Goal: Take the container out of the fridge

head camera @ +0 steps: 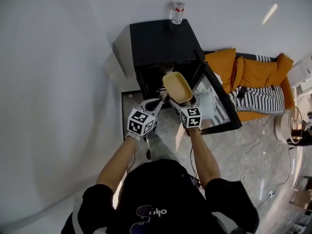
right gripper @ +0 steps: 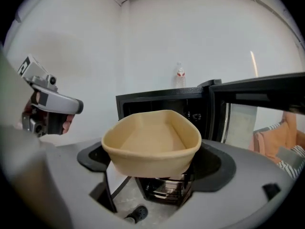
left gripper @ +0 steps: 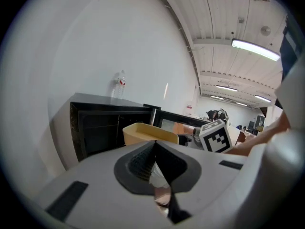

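Note:
A tan, open-topped container (head camera: 177, 87) hangs in the air just in front of the black mini fridge (head camera: 158, 43), whose door (head camera: 222, 101) stands open to the right. My right gripper (head camera: 179, 103) is shut on the container, one jaw on each long side of its near end. In the right gripper view the container (right gripper: 152, 142) fills the space between the jaws, with the dark fridge opening (right gripper: 157, 104) behind it. My left gripper (head camera: 155, 105) hangs beside it at the left, shut with nothing in it. From the left gripper view the container (left gripper: 150, 133) shows past the closed jaws.
A water bottle (head camera: 178, 9) stands on top of the fridge. An orange sofa (head camera: 253, 72) with a striped cushion sits to the right, behind the open door. Cables (head camera: 258, 140) lie on the floor at the right. A white wall runs along the left.

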`<state>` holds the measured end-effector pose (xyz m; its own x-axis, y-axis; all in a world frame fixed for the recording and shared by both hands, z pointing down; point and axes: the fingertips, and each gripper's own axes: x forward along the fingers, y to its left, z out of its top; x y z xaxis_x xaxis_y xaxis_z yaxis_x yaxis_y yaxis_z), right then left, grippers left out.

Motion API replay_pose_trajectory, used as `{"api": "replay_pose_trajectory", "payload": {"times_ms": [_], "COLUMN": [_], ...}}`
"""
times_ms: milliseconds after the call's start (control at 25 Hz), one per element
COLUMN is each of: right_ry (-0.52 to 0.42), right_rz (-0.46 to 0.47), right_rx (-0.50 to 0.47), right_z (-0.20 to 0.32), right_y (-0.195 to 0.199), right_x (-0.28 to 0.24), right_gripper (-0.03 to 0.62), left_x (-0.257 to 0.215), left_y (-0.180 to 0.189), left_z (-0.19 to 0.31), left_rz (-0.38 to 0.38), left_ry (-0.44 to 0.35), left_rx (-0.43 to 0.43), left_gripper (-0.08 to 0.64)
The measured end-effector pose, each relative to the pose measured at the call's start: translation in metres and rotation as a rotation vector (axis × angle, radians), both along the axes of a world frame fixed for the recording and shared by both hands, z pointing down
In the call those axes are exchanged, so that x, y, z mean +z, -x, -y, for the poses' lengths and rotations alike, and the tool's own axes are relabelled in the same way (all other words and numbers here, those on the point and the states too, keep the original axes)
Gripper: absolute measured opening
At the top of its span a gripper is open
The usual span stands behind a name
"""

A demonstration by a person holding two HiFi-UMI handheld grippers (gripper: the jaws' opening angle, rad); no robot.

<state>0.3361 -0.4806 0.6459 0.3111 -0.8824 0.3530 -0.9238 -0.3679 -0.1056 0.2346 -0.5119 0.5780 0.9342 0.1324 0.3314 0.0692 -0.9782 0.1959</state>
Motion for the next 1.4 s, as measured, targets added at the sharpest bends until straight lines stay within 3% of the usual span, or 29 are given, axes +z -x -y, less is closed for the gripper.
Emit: {"api": "replay_pose_trajectory", "payload": {"times_ms": [520, 920, 1400], "right_ry": [-0.025, -0.04, -0.039], "right_rz": [-0.04, -0.046, -0.053], "right_rx": [-0.121, -0.269, -0.53], "right_z": [-0.06, -0.098, -0.183], "right_y": [0.071, 0.084, 0.1], "right_x": [-0.055, -0.077, -0.092], "right_gripper": [0.522, 0.522, 0.522], "left_x": [-0.032, -0.041, -0.047], "left_y": [0.082, 0.133, 0.152], "left_z": [-0.037, -0.059, -0.173], "left_rz": [-0.06, -0.065, -0.095], "left_ry": [-0.035, -0.044, -0.038], "left_rx": [-0.125, -0.334, -0.591], "left_gripper": [0.0, 0.0, 0.0]}}
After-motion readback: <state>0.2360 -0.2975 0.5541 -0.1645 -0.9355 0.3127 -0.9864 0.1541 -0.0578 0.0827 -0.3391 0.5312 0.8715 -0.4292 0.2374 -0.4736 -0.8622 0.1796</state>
